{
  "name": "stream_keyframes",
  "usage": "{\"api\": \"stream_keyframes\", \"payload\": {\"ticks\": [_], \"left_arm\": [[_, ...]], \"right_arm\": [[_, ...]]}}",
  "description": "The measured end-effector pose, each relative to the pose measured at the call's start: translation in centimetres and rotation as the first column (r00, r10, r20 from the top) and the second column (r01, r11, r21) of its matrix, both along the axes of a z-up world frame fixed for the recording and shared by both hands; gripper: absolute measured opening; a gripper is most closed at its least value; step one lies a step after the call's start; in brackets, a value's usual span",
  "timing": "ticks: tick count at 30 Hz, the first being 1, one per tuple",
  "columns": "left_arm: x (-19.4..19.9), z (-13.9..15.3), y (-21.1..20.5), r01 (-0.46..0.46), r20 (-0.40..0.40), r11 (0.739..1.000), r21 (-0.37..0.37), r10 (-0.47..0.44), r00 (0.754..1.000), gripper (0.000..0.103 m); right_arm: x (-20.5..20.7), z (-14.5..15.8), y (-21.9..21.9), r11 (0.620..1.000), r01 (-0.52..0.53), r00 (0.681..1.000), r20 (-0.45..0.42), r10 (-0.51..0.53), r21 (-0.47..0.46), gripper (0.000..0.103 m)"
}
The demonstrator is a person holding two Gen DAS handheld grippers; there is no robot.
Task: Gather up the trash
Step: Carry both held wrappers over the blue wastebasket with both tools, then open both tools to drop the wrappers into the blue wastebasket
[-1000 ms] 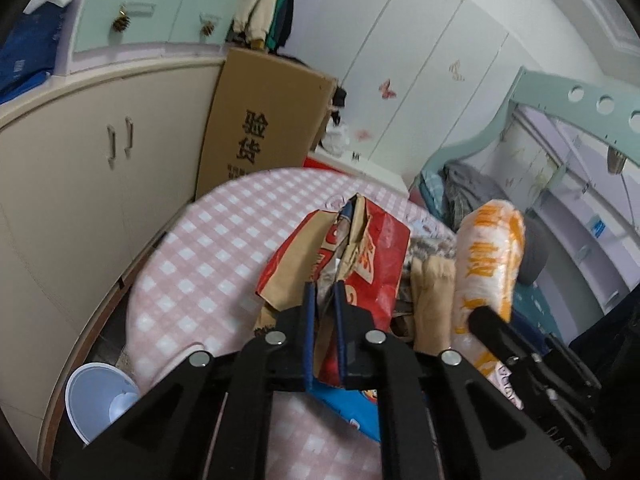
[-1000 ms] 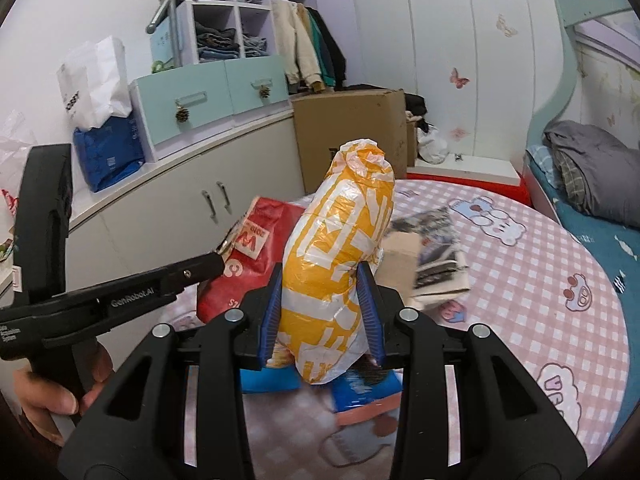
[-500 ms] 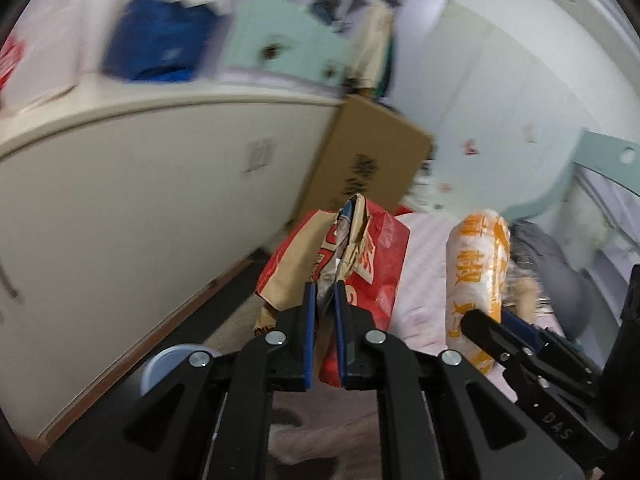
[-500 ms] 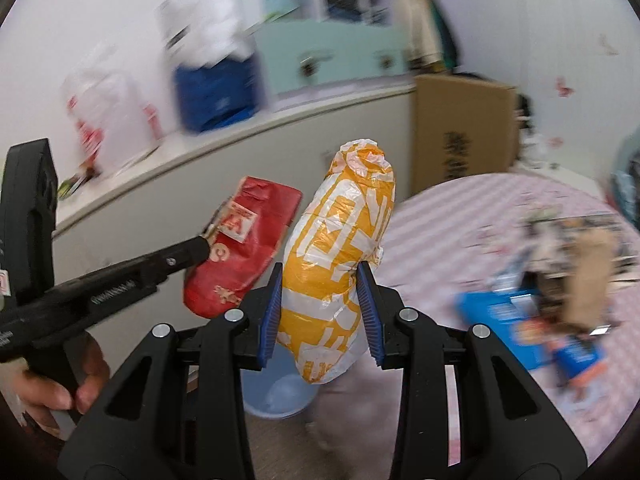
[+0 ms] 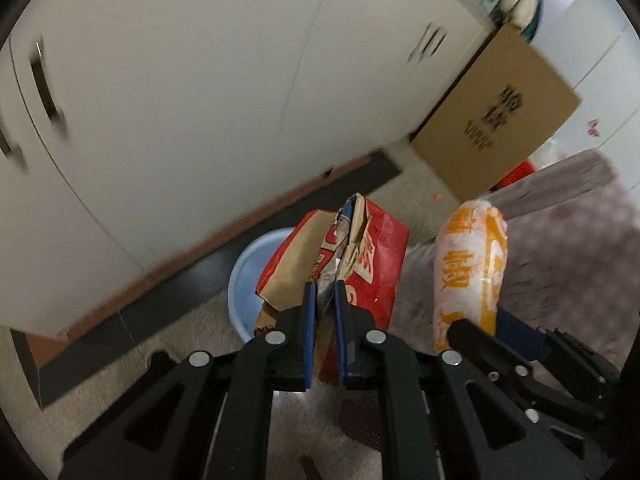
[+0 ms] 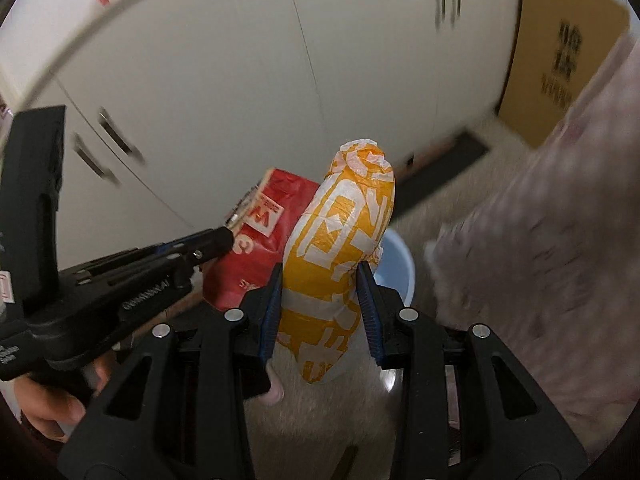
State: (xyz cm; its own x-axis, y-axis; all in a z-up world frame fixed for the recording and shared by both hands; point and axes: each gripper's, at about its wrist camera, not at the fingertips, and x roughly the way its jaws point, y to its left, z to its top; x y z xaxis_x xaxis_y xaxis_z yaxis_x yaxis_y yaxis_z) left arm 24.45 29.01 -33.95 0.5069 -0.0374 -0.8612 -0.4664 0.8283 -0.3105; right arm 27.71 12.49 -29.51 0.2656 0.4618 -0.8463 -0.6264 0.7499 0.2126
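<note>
Trash, a crumpled red paper bag (image 5: 376, 256), is hanging pinched in the nearly closed left tongs (image 5: 323, 336) above the blue bin (image 5: 248, 280) on the floor, ready to drop, while from the right wrist an orange-and-white wrapper (image 6: 340, 256) is sitting clamped in the right tongs (image 6: 322, 316) beside that same bin (image 6: 396, 268).

Cream cabinets (image 5: 192, 92), cardboard box (image 5: 500, 120)

Both my wrist cams look steeply down, close over the bin (image 5: 244, 276) by the cabinet (image 5: 180, 92); both catch bin (image 6: 396, 264), cabinet, box (image 5: 504, 120).
</note>
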Motion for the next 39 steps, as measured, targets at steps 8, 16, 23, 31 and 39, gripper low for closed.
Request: {"api": "stream_keyframes", "payload": {"ticks": [8,16,23,31,39], "left_arm": [[4.8,-7.6,0.0,0.019,-0.123,0.997,-0.071,-0.028,0.992,0.010],[4.4,-10.4,0.3,-0.027,-0.163,0.992,-0.121,0.007,0.987,0.056],[1.9,-11.2,1.3,-0.068,-0.199,0.990,-0.123,0.042,0.979,0.061],[0.1,-10.5,3.2,-0.127,-0.201,0.987,-0.099,0.105,0.974,0.064],[-0.8,-7.2,4.4,-0.169,-0.133,0.983,-0.068,0.159,0.978,0.068]], "right_arm": [[2.6,-7.2,0.6,0.994,0.074,0.990,-0.113,-0.083,-0.084,0.036],[4.0,-10.3,0.0,0.989,0.104,0.981,-0.152,-0.120,-0.108,0.036],[3.8,-11.6,0.5,0.989,0.089,0.980,-0.169,-0.107,-0.115,0.037],[4.5,-12.5,1.8,0.992,0.079,0.982,-0.162,-0.094,-0.096,0.039],[4.8,-10.1,3.6,0.996,0.086,0.992,-0.085,-0.089,-0.038,0.067]]}}
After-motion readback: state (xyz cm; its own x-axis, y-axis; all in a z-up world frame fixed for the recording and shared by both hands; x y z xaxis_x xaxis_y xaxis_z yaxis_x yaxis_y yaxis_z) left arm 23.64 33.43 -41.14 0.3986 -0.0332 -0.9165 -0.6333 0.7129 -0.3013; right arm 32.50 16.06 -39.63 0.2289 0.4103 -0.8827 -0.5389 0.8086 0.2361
